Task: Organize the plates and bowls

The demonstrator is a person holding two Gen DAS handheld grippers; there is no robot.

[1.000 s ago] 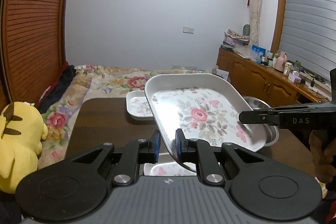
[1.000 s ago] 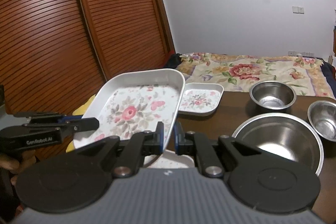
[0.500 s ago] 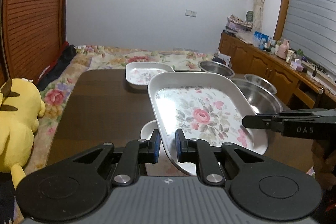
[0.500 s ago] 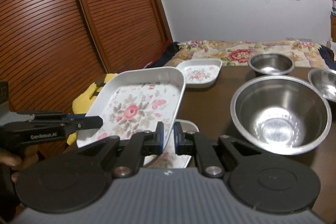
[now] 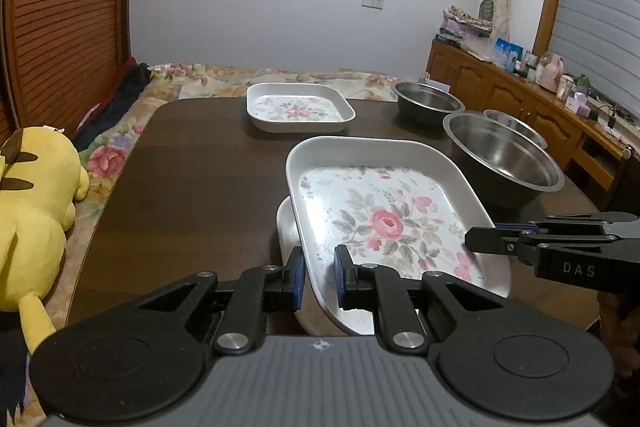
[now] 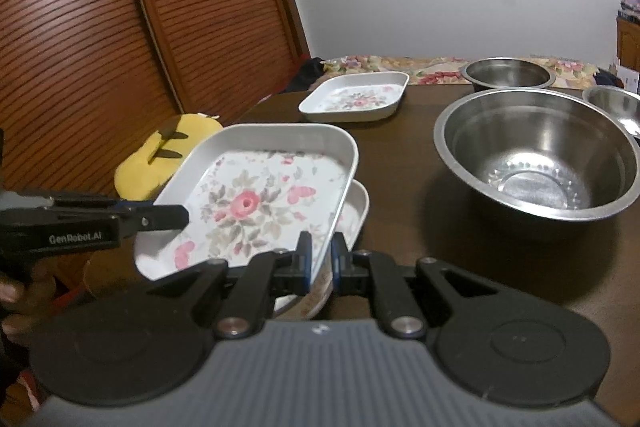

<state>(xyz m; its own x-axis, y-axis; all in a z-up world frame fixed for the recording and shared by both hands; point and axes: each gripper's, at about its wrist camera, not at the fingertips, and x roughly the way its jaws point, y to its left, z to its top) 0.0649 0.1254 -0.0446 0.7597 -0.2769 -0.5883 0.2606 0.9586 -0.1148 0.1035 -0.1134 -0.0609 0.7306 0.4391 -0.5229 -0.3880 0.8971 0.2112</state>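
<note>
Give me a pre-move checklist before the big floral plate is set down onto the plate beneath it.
1. Left tool clamped on large floral plate rim: ok.
2. Right tool clamped on the opposite rim: ok.
3. Plate level: not ok, it tilts.
4. Lower plate directly underneath: ok, though offset, its edge shows.
5. Large steel bowl apart from the plate: ok.
6. Lower plate empty: cannot tell, mostly hidden.
</note>
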